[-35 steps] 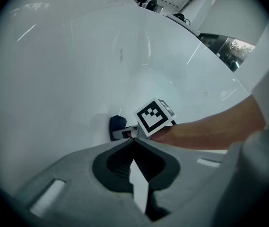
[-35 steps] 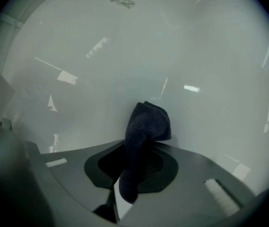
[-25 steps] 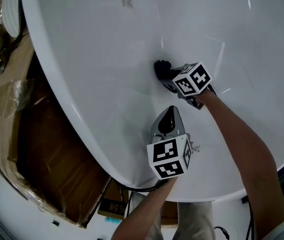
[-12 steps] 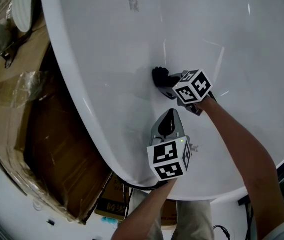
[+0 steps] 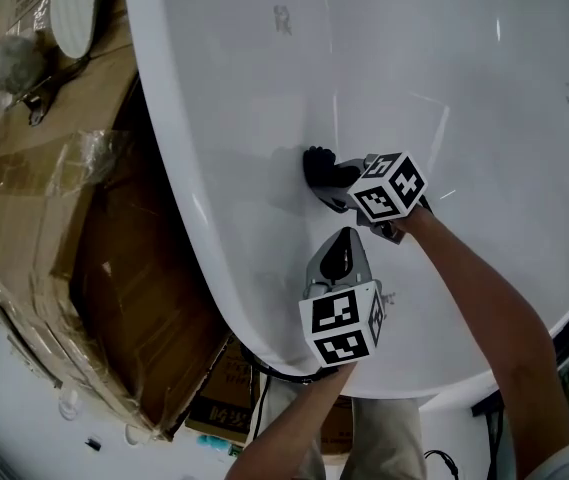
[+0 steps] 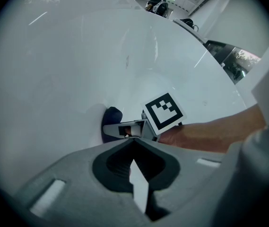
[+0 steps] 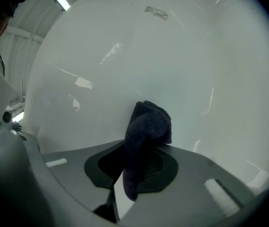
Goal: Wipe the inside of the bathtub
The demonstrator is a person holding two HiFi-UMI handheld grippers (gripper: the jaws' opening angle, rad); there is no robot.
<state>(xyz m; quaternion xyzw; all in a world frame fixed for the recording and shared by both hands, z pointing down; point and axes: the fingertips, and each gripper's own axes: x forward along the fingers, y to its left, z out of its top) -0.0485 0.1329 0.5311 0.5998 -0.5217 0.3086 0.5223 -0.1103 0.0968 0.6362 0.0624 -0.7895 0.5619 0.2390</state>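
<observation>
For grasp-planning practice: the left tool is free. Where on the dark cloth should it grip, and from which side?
Probably the bunched fold of the dark cloth that stands proud of the right tool. Its front is pressed on the bathtub wall, so the left tool, now shut, should open and come in sideways, along the wall.

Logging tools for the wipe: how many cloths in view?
1. The dark cloth is clamped in the right gripper, against the bathtub's inner wall. The left gripper is shut, holding none. Others could be hidden outside the tub.
</observation>
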